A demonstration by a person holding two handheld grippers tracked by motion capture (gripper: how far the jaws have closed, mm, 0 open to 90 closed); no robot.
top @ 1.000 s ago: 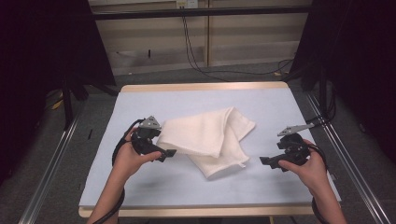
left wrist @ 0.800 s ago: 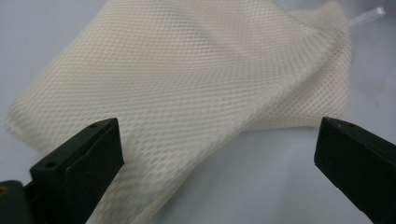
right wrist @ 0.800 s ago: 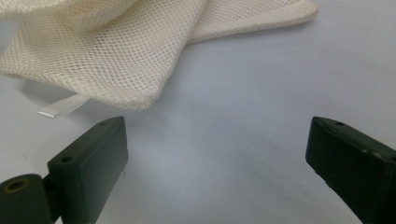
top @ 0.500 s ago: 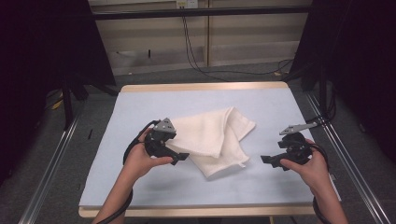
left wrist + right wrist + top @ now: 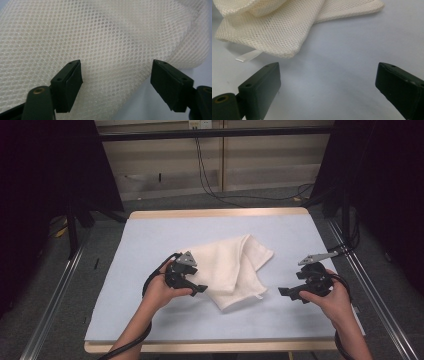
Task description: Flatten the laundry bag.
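A white mesh cloth lies loosely folded on the pale blue mat. My left gripper is at the cloth's near left edge, low over it. In the left gripper view the cloth spreads under and between the jaws of this gripper; they have just been closing, and the pads stand apart without pressing the fabric. My right gripper rests to the right of the cloth, open and holding nothing. In the right gripper view its jaws face the cloth's corner, where a small white tag sticks out.
The mat covers a wooden table whose front edge runs along the bottom. Metal rails flank the table on both sides. Black cables lie on the floor behind it. Bare mat surrounds the cloth.
The left gripper has moved right and downward onto the cloth's left edge, and its jaws look narrower. The right gripper and the cloth have stayed in place.
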